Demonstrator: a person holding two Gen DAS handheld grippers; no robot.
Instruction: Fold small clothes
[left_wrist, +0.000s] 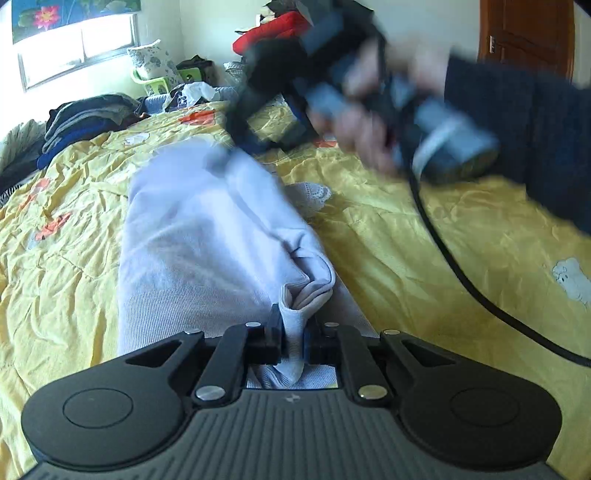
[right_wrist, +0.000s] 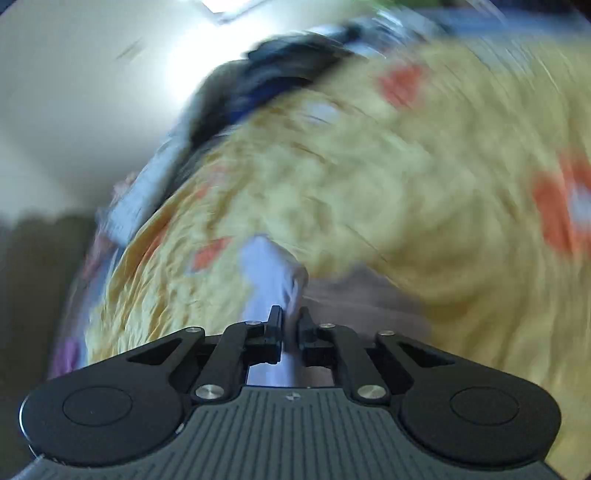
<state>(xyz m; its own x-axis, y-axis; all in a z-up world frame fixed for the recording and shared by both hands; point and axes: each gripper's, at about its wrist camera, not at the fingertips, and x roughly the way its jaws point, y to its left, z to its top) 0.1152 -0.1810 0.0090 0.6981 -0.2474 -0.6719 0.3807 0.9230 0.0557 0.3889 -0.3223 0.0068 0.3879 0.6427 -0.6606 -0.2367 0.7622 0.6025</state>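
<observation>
Two grippers are engaged with one pale lilac garment (left_wrist: 207, 236), which is stretched along the yellow quilt (left_wrist: 66, 258) on the bed, a stack of dark folded clothes (left_wrist: 81, 118) lying well apart at the far left. Nearest the camera, the left gripper (left_wrist: 293, 332) is seen with its fingers narrowed onto a bunched hem corner. Further right and beyond, the right gripper (left_wrist: 225, 162) is blurred, but in its own view the fingers (right_wrist: 275, 321) are closed on a strip of the same cloth. For a clean fold, both corners should probably be kept level and taut, carried over together, and released only once edges are matched.
</observation>
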